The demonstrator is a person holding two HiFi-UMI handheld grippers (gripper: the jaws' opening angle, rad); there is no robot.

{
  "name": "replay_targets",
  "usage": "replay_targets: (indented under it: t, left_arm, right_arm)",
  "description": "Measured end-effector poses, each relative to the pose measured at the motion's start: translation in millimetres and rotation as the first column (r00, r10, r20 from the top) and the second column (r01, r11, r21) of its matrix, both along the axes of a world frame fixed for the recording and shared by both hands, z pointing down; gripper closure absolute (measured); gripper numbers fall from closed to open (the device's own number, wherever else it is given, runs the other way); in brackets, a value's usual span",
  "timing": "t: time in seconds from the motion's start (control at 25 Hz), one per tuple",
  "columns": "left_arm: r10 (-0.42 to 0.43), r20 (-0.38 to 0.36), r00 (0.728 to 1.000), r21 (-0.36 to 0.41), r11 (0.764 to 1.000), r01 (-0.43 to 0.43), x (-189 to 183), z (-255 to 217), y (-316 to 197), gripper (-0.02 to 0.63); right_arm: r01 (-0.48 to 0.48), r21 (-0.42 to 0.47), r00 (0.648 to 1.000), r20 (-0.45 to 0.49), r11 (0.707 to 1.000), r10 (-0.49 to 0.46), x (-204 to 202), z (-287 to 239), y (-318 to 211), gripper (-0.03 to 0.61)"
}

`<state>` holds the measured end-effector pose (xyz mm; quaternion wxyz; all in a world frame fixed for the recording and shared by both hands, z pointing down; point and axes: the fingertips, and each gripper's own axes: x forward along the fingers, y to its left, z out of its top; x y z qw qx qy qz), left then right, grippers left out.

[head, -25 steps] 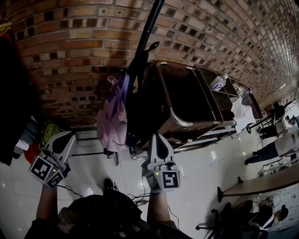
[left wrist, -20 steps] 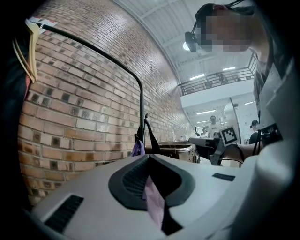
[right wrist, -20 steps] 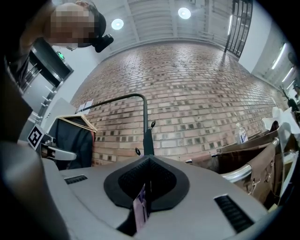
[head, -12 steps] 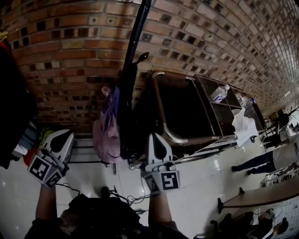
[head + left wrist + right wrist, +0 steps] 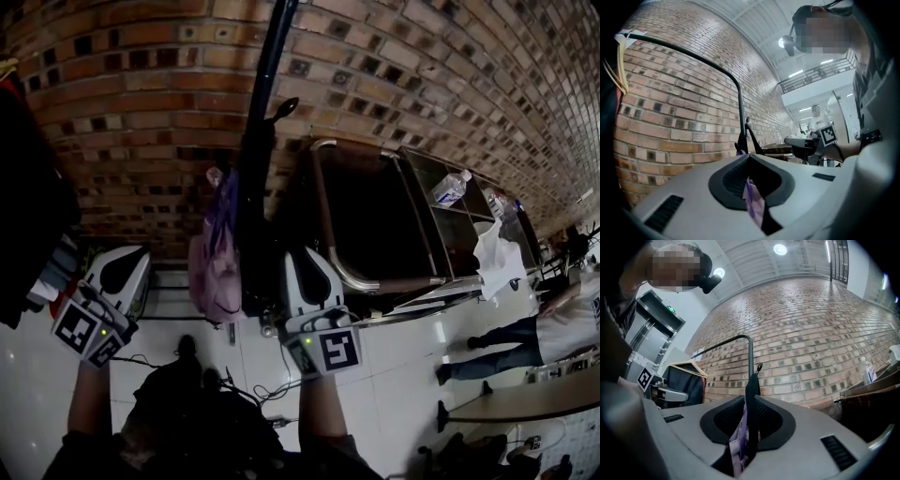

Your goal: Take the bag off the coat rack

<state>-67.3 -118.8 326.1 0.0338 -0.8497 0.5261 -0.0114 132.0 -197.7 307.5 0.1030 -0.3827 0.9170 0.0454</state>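
Only the head view takes in the whole purple bag. It hangs against the black pole of the coat rack in front of the brick wall, with a metal-framed cart and a water bottle to its right. The gripper views add the rack's bent top arm and its hook. The right one also shows a dark garment on a wooden hanger, and the left one a railed balcony. The left tongs sit left of the bag and apart from it, with a narrow slit between their jaws through which purple cloth shows. They grip nothing. The right tongs are just beside the bag. Their jaws have just been opening and stand slightly apart, with purple cloth and a black strap in the gap; whether they touch either I cannot tell
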Motion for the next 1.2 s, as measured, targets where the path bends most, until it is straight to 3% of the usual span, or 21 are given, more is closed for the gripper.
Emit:
replay_targets:
  t: [0.2, 0.72, 0.92, 1.2]
  left_arm:
    - [0.009, 0.001, 1.0, 0.012, 1.0, -0.009, -7, -4, -13, 0.598]
    - [0.083, -0.014, 0.996, 0.029, 0.996, -0.083, -27, -1, -88, 0.598]
    - [0.108, -0.023, 0.994, 0.031, 0.994, -0.107, -38, 1, -116, 0.6]
    - [0.136, -0.022, 0.99, 0.018, 0.991, -0.136, -47, 1, -154, 0.598]
  right_arm:
    - [0.018, 0.04, 1.0, -0.016, 0.999, -0.018, -14, -6, -12, 0.457]
    - [0.095, -0.013, 0.995, -0.008, 0.995, -0.095, -69, -2, -75, 0.284]
    - [0.103, -0.022, 0.995, 0.0, 0.994, -0.103, -85, 0, -104, 0.282]
    - [0.235, -0.002, 0.969, 0.077, 0.972, -0.234, -95, -13, -129, 0.272]
